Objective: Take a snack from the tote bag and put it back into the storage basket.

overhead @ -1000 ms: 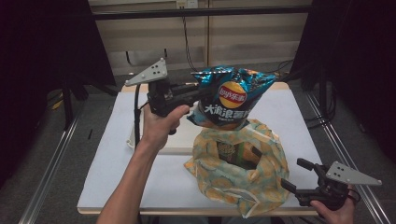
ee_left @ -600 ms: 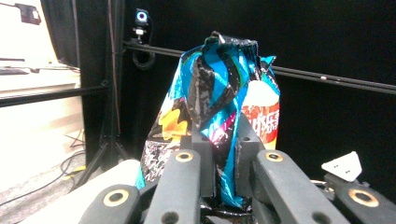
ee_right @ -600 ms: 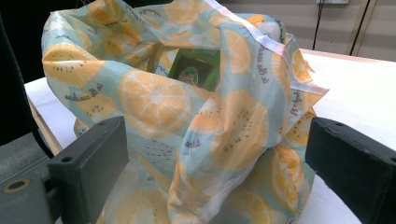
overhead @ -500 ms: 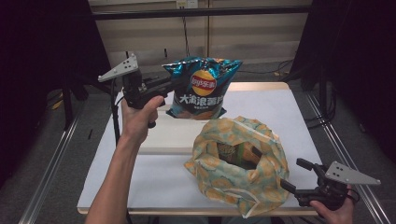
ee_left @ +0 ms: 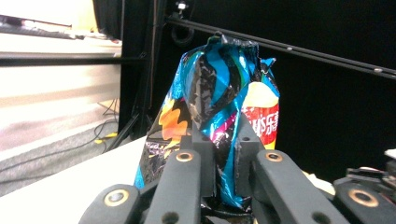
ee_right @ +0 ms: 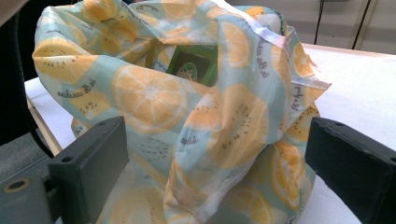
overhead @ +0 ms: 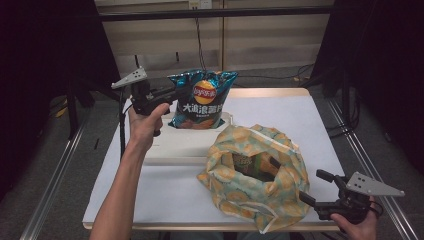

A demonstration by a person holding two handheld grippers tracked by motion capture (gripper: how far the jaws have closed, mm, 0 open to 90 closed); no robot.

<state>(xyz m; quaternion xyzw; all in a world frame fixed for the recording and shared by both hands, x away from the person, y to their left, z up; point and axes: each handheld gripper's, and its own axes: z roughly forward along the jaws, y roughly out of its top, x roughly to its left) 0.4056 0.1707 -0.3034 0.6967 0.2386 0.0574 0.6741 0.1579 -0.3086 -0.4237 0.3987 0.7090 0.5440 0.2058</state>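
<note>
A blue chip bag (overhead: 202, 100) hangs upright over the white tray (overhead: 175, 150) at the back left. My left gripper (overhead: 174, 96) is shut on its left edge. In the left gripper view the jaws pinch the crinkled foil of the chip bag (ee_left: 224, 88), with my left gripper (ee_left: 224, 163) closed tight on it. A lemon-print cloth bag (overhead: 255, 170) sits open at the front of the table with a green box (overhead: 245, 162) inside. My right gripper (overhead: 311, 185) stands open just right of it. In the right gripper view the cloth bag (ee_right: 187, 121) lies ahead of my right gripper (ee_right: 217, 163), and the green box (ee_right: 194, 65) peeks out.
The white table (overhead: 300, 115) has free room at the back right. Metal rails run along both sides on the floor. A dark frame bar (overhead: 215, 12) crosses overhead at the back. Black curtains close in on the left and right.
My left gripper has carried the chip bag leftward and a little down, away from above the cloth bag to over the white tray. The right gripper has stayed put.
</note>
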